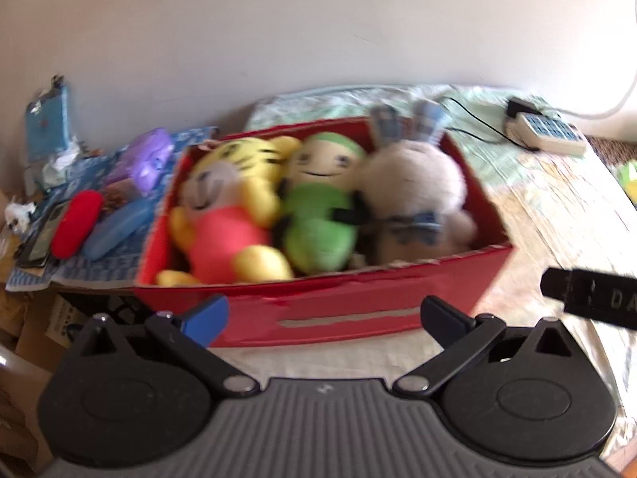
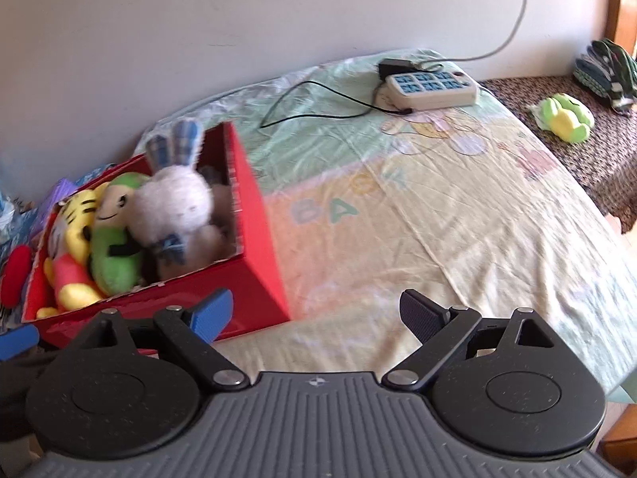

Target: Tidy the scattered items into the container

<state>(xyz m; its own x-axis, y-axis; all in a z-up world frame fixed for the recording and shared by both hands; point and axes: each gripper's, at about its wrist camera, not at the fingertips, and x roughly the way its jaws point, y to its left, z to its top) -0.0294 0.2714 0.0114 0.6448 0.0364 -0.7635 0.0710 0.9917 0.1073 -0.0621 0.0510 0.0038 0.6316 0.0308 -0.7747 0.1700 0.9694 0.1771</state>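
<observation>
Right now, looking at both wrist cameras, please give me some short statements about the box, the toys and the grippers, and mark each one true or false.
1. Three plush toys lie in the red box: a tiger, a green doll and a grey rabbit. True.
2. The left gripper holds the rabbit. False: it is open and holds nothing.
3. The right gripper is open and holds nothing. True.
4. The power strip lies inside the box. False: it lies on the bedsheet, apart from the box.
5. A green and yellow toy lies outside the box. True.
</observation>
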